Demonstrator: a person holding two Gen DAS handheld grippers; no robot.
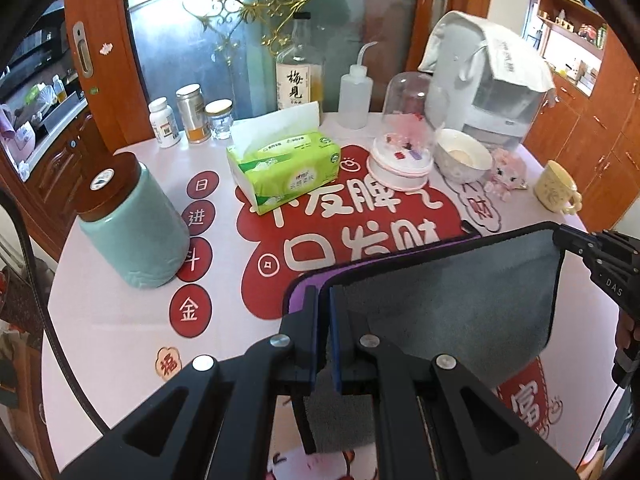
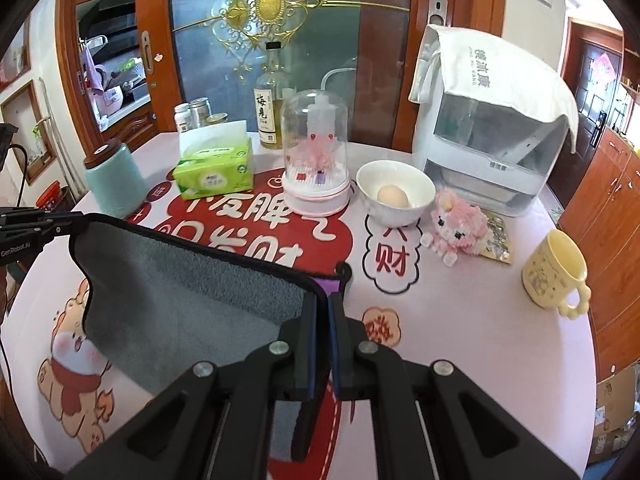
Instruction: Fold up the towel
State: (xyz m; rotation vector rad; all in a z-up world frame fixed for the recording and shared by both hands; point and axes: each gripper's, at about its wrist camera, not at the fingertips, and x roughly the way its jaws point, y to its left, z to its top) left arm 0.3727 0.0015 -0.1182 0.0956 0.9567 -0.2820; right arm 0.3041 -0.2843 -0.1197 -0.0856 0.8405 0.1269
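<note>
The towel [image 1: 452, 300] is grey with a black hem and a purple underside, and it also shows in the right wrist view [image 2: 180, 292]. It is lifted off the table and stretched between the two grippers. My left gripper [image 1: 324, 300] is shut on its left corner; it shows at the left edge of the right wrist view [image 2: 48, 226]. My right gripper [image 2: 323, 304] is shut on its right corner; it shows at the right edge of the left wrist view [image 1: 576, 240]. The towel's lower part hangs down behind the fingers.
On the pink round table [image 2: 460, 340]: green tissue pack [image 1: 286, 168], teal canister [image 1: 132, 224], glass dome ornament [image 2: 316, 160], bowl with an egg [image 2: 394, 194], pink toy [image 2: 460, 228], yellow mug [image 2: 554, 272], bottles and jars [image 1: 298, 72], white appliance [image 2: 496, 128] at the back.
</note>
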